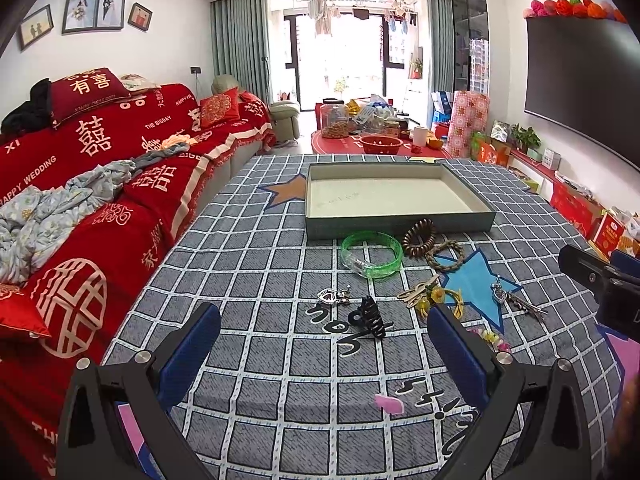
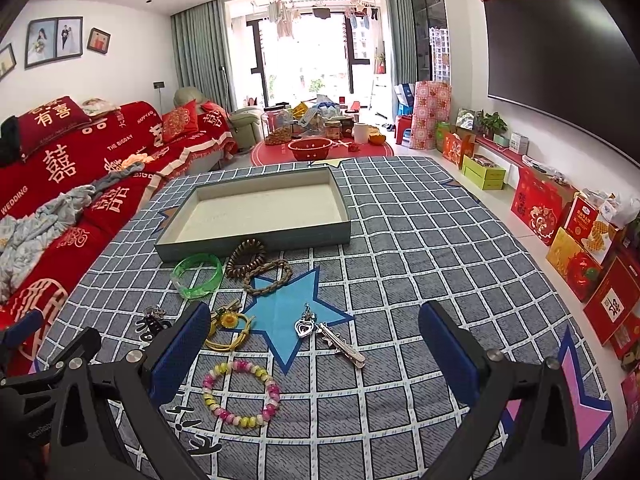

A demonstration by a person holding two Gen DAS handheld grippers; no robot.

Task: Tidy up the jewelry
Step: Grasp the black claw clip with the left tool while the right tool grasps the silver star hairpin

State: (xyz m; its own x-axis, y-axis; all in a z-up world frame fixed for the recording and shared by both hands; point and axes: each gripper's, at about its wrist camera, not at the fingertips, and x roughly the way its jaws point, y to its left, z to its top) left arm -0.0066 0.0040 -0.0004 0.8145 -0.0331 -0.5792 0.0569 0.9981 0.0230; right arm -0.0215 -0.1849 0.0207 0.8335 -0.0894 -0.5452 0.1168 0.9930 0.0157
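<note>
A shallow grey-green box (image 1: 400,226) with a white bare floor stands on the checked cloth; it also shows in the right wrist view (image 2: 256,242). In front of it lie a green bangle (image 1: 372,254) (image 2: 199,270), a brown bead bracelet (image 1: 419,237) (image 2: 245,258), a braided bracelet (image 1: 445,256) (image 2: 267,276), a black claw clip (image 1: 372,317), a silver heart charm (image 1: 329,295), a yellow flower cord (image 2: 230,326), a heart pendant (image 2: 303,326), a silver hair clip (image 2: 340,346) and a pink-yellow bead bracelet (image 2: 241,394). My left gripper (image 1: 324,312) is open over the claw clip. My right gripper (image 2: 314,318) is open over the pendant.
A red-covered sofa (image 1: 80,168) with loose clothes runs along the left edge of the table. A low red table (image 1: 360,142) with jars and a bowl stands behind. Boxes (image 2: 568,220) line the right wall under a dark screen (image 2: 560,64).
</note>
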